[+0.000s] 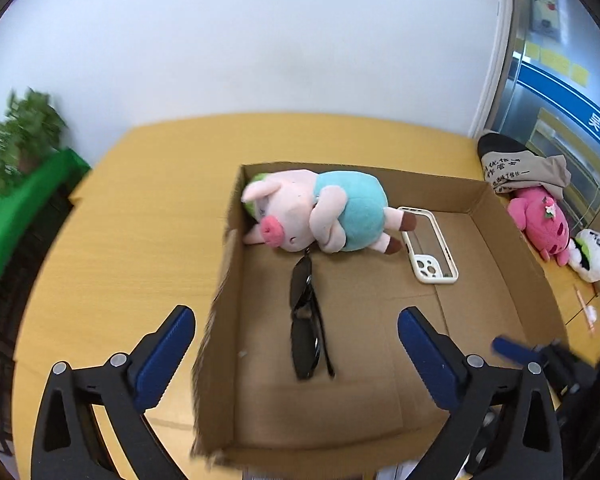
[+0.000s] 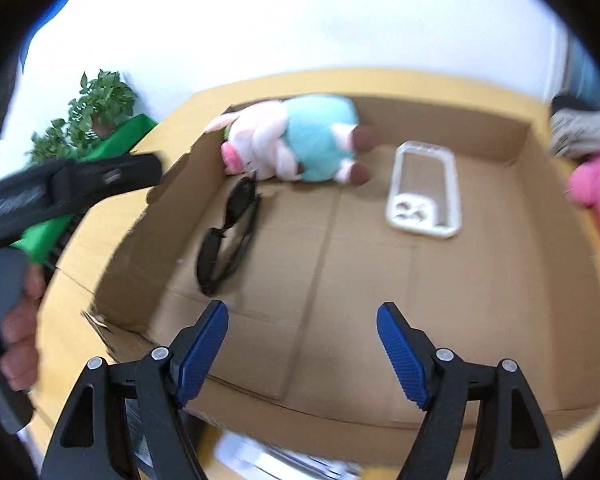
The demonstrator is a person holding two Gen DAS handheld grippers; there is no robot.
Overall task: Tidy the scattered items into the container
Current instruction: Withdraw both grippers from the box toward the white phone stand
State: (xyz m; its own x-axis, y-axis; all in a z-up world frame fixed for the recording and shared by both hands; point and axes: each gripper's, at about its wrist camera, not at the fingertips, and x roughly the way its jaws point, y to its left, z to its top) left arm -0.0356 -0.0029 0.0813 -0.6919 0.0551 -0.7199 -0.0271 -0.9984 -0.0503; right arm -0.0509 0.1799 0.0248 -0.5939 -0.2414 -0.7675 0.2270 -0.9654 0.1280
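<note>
An open cardboard box [image 1: 512, 240] stands on the yellow table. Inside it a pink pig plush in a teal top [image 1: 316, 212] lies at the far left corner, folded black sunglasses [image 1: 306, 312] lie in front of the pig, and a white phone case [image 1: 430, 246] lies to the right. My left gripper [image 1: 296, 314] hangs open above the box's near left wall, holding nothing. My right gripper [image 2: 303, 307] is also open and empty over the near part of the box floor [image 2: 380, 280]. Sunglasses [image 2: 228, 236], pig [image 2: 300, 140] and case [image 2: 424, 192] show there too.
Outside the box at the right lie a pink plush [image 1: 540, 220], a white plush [image 1: 590, 254] and a beige printed cloth [image 1: 524, 168]. A potted plant [image 2: 96, 108] and a green bin [image 1: 24, 200] stand left of the table. A hand [image 2: 20, 320] holds the other gripper's handle.
</note>
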